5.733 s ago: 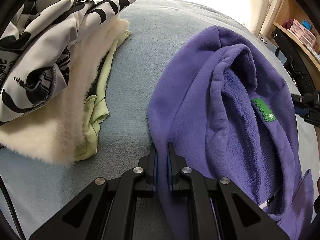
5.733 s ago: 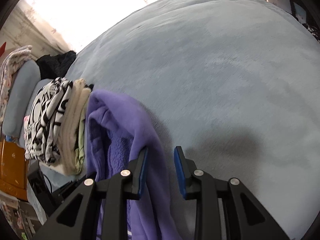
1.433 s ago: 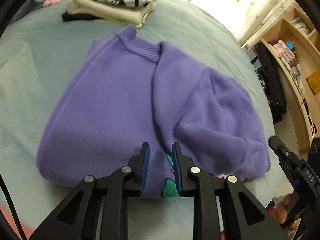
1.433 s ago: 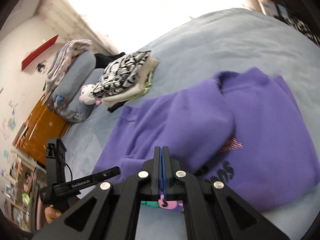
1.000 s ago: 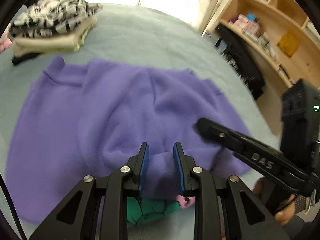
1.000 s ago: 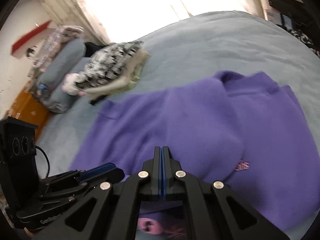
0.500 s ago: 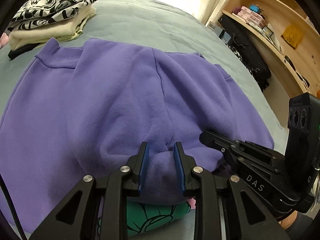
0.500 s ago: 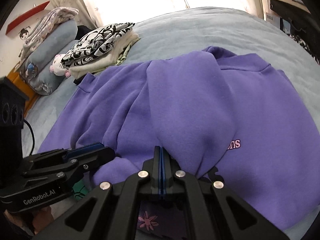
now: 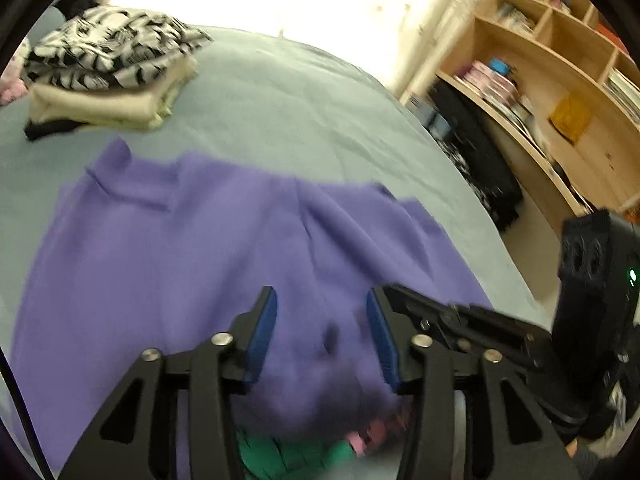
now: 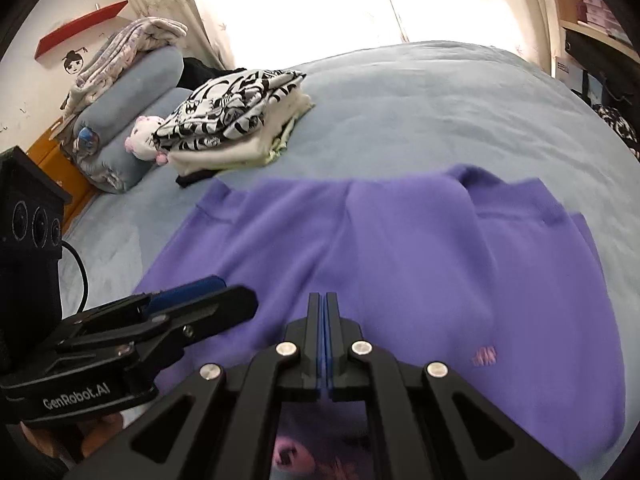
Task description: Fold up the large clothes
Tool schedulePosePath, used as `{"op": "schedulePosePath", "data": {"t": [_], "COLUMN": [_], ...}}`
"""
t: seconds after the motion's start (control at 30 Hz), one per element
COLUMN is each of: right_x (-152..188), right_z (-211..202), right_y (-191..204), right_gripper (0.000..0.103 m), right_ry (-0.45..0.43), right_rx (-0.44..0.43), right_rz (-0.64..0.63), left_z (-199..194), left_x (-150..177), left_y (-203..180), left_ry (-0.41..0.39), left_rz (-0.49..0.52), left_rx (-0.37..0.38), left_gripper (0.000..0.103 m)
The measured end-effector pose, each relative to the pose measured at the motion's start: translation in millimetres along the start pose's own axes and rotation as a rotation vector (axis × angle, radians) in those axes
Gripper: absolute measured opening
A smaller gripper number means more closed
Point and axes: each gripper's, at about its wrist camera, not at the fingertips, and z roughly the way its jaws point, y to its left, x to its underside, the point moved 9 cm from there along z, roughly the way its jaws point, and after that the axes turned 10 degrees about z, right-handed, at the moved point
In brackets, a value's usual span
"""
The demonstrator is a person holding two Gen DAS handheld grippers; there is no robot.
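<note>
Left gripper lets go of the folded sleeve

Left gripper (image 9: pixel 321 334) now spreads wide above the purple sweatshirt (image 9: pixel 192 240) on the bed (image 9: pixel 288 92); right gripper (image 10: pixel 324 346) stays pressed together, cloth between unclear. Finished stack (image 9: pixel 108 64) lies at 11 o'clock

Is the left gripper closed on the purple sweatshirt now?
No, the left gripper is open, its blue pads wide apart over the sweatshirt.

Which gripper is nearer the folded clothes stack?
Left. The left gripper is over the sweatshirt's stack-side half; the right gripper is farther from the stack.
</note>
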Motion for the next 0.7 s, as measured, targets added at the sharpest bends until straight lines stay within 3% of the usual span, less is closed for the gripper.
{"op": "schedulePosePath", "data": {"t": [0.13,0.27,0.37,0.47,0.7], "right_x": [-11.0,-19.0,-16.7,-11.6,-11.9], "right_z": [29.5,35.3,27.5,18.7,-6.1], "right_y": [-9.1,-51.1,-75.5,-85.7,-75.3], "right_gripper": [0.001,0.000,0.000,0.000,0.002], "right_ry": [0.040,-0.001,0.003,0.010,-0.021], "right_rx": [0.056,0.131,0.026,-0.025,0.016], "right_rz": [0.004,0.076,0.200,0.275,0.268], "left_z": [29.4,44.1,39.9,38.9,24.6], "left_x": [-8.4,1.2,7.3,10.3,1.2], "left_y": [29.4,52.3,56.4,57.8,47.9], "left_ry": [0.058,0.097,0.069,0.063,0.061], "left_rz": [-0.065,-0.102,-0.123,-0.119,-0.107], "left_rx": [-0.056,-0.087,-0.039,-0.035,-0.068], "left_gripper": [0.045,0.034,0.034,0.034,0.034]}}
